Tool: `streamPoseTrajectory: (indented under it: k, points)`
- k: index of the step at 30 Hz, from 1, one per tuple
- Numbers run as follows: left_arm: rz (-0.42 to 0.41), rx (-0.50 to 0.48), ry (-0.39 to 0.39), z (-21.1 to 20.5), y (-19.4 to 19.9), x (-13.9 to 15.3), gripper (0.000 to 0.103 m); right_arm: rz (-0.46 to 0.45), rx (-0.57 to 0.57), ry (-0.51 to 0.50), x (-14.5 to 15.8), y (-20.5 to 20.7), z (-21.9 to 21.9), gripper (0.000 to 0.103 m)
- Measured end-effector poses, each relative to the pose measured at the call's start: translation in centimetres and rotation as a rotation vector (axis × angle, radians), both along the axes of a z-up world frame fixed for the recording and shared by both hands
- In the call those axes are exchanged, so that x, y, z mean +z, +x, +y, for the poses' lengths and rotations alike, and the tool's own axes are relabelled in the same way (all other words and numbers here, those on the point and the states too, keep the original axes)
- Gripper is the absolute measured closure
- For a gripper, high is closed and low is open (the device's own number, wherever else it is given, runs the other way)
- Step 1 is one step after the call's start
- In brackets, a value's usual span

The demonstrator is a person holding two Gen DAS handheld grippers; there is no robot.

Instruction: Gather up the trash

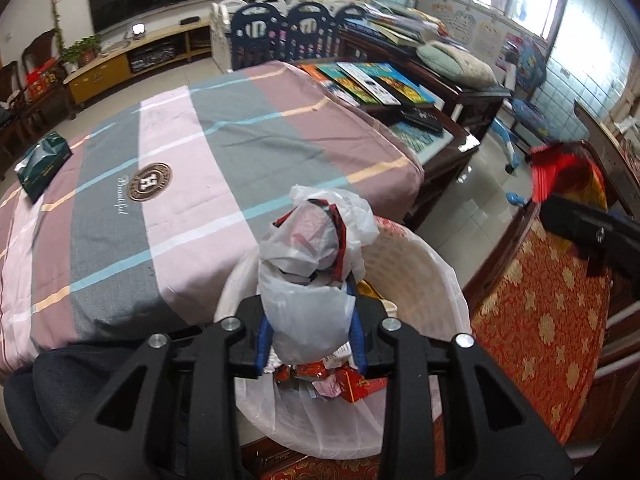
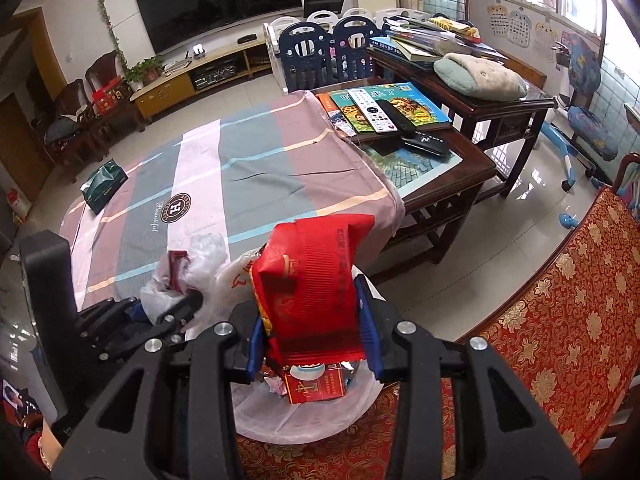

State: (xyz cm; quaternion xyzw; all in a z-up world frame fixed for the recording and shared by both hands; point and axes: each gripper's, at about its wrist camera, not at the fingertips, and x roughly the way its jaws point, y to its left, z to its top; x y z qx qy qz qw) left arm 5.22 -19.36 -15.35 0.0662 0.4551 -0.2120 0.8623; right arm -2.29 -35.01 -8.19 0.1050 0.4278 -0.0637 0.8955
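White plastic and red wrapper hang over the bin.
Your left gripper (image 1: pixel 310 332) has the knotted white plastic bag (image 1: pixel 310 280) between its blue fingers; you cannot tell if they press it. Your right gripper (image 2: pixel 314 332) pinches the red wrapper (image 2: pixel 316 280). Both hang above the lined white bin (image 1: pixel 420 264), before the striped cloth (image 1: pixel 208 148).
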Motion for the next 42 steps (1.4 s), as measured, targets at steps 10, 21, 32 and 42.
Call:
streamPoseTrajectory:
  k: [10, 21, 32, 42]
  points:
    - [-0.037, 0.042, 0.043, 1.5, -0.6, 1.5, 0.017, 0.017, 0.008, 0.016, -0.7, 0.4, 0.2, 0.063]
    - [-0.183, 0.162, 0.034, 7.2, -2.6, 7.6, 0.008, 0.017, 0.028, 0.017, -0.3, 0.8, 1.8, 0.024]
    - [-0.253, 0.256, 0.0, 10.8, -5.6, 12.2, 0.003, -0.113, 0.023, -0.152, 6.7, -1.8, 5.1, 0.005]
    - [-0.31, 0.366, 0.037, 13.3, -7.3, 15.1, 0.003, -0.142, 0.068, -0.155, 9.4, -2.8, 7.4, 0.004]
